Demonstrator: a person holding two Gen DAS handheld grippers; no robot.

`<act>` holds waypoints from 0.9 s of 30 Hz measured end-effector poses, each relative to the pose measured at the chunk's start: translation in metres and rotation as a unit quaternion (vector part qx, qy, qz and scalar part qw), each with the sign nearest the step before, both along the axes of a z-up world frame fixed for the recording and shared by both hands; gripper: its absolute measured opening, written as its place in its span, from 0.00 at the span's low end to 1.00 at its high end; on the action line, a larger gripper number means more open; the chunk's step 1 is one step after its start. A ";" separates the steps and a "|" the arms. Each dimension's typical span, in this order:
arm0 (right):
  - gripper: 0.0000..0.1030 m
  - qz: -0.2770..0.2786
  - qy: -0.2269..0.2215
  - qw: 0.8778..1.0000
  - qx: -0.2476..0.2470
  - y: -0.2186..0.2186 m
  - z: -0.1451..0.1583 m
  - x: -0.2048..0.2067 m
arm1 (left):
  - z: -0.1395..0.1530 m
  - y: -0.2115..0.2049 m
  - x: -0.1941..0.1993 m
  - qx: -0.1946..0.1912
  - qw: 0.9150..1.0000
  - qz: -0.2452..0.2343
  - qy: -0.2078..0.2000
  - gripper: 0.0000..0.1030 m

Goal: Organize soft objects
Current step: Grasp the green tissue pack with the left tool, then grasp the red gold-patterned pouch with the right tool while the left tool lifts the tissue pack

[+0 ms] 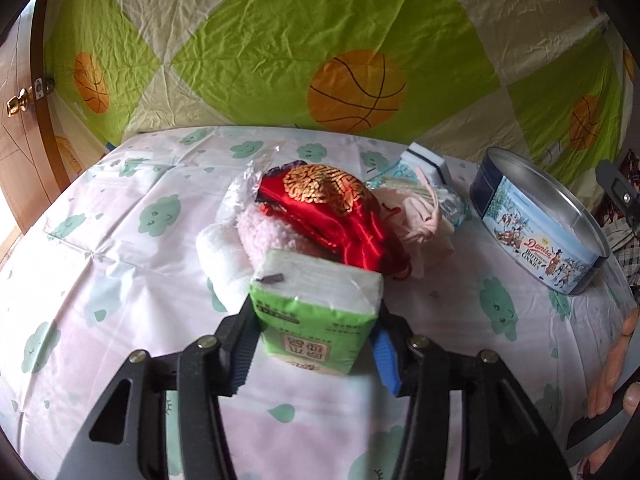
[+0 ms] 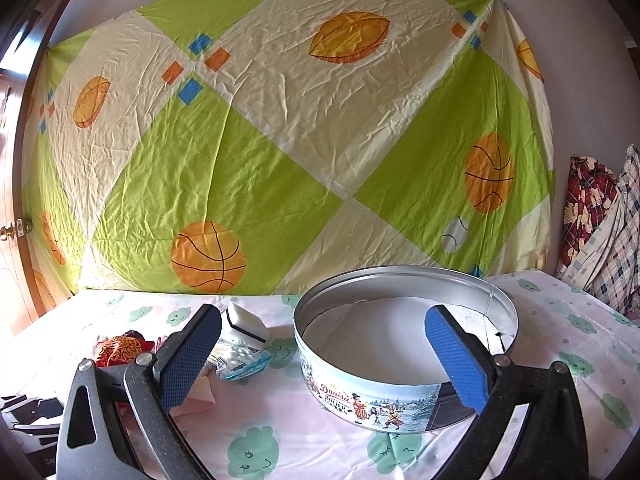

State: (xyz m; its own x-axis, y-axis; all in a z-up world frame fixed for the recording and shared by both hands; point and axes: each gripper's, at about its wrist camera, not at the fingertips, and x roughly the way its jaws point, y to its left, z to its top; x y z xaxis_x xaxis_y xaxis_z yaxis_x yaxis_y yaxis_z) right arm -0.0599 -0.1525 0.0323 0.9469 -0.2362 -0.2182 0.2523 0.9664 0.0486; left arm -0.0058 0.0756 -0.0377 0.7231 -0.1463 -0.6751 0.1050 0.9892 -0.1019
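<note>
Evidently the left gripper has its fingers pressed on the two sides of a green tissue pack, which stands at the near edge of a heap of soft things on the table; taking it by its narrow sides looks like the sensible hold, since the wrapper gives and the flat faces would offer nothing to pinch. Just behind it lie a pink fleecy item, a white rolled cloth and a red satin pouch with gold embroidery, all touching one another. To the right, well apart from the heap, sits the open cookie tin, lid off and apparently empty, most likely placed there as the container for the soft things. The right gripper hangs before the tin with its fingers spread wide and nothing between them, probably waiting its turn. Whether the pack is lifted or resting on the cloth cannot be told, as its underside is hidden. A crinkled clear packet and a white sponge-like block between heap and tin are partly covered, and their contents are unclear. At the right edge of the left view a hand is cut off.
</note>
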 end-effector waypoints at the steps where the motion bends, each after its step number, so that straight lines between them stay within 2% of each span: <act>1: 0.99 0.003 0.002 1.000 -0.002 0.001 -0.001 0.001 | 0.000 0.003 0.000 -0.007 1.000 0.001 -0.001 0.47; 4: 0.98 0.014 0.010 1.000 -0.005 0.003 -0.003 0.004 | 0.003 0.012 -0.005 -0.026 1.000 0.007 -0.012 0.47; 9: 0.93 0.037 0.016 0.999 -0.010 0.009 -0.006 0.007 | 0.012 0.023 -0.020 -0.009 0.999 0.003 -0.030 0.47; 12: 0.71 0.062 0.018 0.998 -0.024 0.017 -0.009 0.008 | 0.020 0.036 -0.028 -0.003 0.999 0.016 -0.049 0.47; 13: 0.69 0.072 0.022 0.997 -0.028 0.020 -0.010 0.009 | 0.023 0.042 -0.030 -0.003 0.998 0.021 -0.055 0.47; 17: 0.69 0.128 0.028 0.991 -0.015 0.037 -0.011 0.012 | 0.031 0.066 -0.033 -0.009 0.996 0.047 -0.072 0.47; 22: 0.69 0.217 0.062 0.973 0.044 0.072 -0.008 0.033 | 0.031 0.089 -0.029 -0.033 0.995 0.063 -0.070 0.47; 27: 0.69 0.270 0.114 0.955 0.041 0.124 -0.017 0.071 | 0.033 0.103 -0.034 -0.024 0.994 0.072 -0.080 0.47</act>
State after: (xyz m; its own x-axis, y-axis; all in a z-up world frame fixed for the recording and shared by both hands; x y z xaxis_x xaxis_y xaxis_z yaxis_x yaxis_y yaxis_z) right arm 0.0108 -0.0285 0.0149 0.8513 0.3004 -0.4302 -0.2692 0.9538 0.1333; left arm -0.0398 0.1784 -0.0043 0.8359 -0.0625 -0.5453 -0.0194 0.9895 -0.1432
